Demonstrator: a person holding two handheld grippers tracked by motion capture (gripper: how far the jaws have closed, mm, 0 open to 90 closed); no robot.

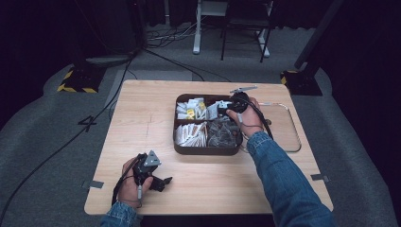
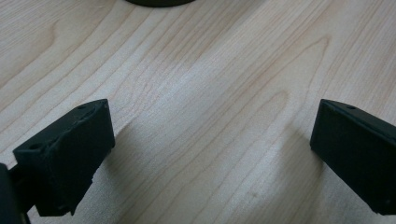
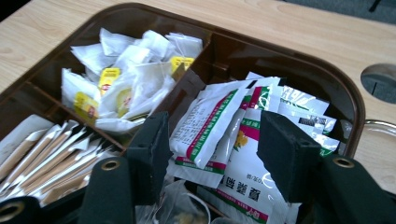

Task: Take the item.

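Over the brown divided tray, the right hand-held gripper hung with jaws apart around white sachets in one far compartment, gripping none. Near the tabletop's front edge, the left hand-held gripper rested wide open, empty.

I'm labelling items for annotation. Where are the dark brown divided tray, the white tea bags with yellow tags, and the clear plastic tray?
Dark brown divided tray (image 1: pixel 206 151), high view, near wall.
White tea bags with yellow tags (image 3: pixel 122 74), right gripper view, middle of the pile.
Clear plastic tray (image 1: pixel 283 124), high view, bare floor.

Bright lit table, dark surroundings; close views slightly soft.
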